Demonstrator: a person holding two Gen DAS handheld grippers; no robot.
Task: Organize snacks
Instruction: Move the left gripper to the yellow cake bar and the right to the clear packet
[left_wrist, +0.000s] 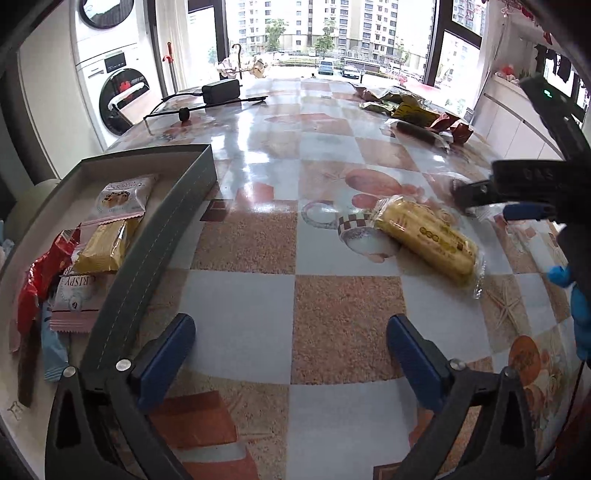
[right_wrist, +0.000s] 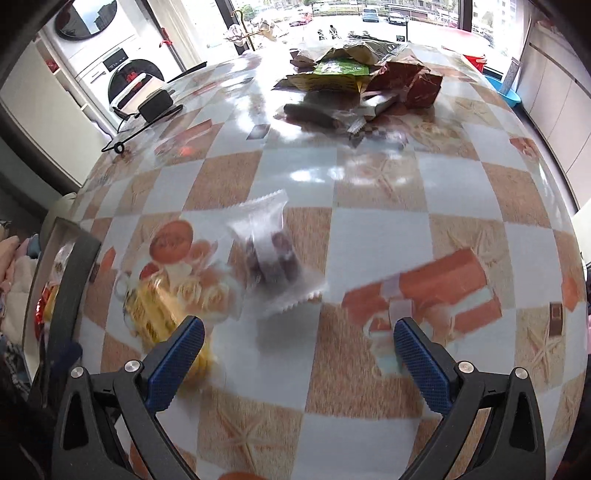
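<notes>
Checkered covering: table (left_wrist: 258, 240) in tan and pale blue squares, glossy.
Box: grey-walled box (left_wrist: 162, 236) at near left, holding several snack packets (left_wrist: 107, 243).
Yellow packet: yellow snack pack (left_wrist: 424, 236) lying flat on the table, right of the box, apart from it.
Clear packet: clear packet with dark pieces (right_wrist: 269, 254), right of the yellow pack.
Far pile: loose wrappers (right_wrist: 351, 70) at far right.
Left tool (left_wrist: 291, 363): pads spread wide, nothing between.
Right tool (right_wrist: 299, 363): pads apart, empty, above the table.
</notes>
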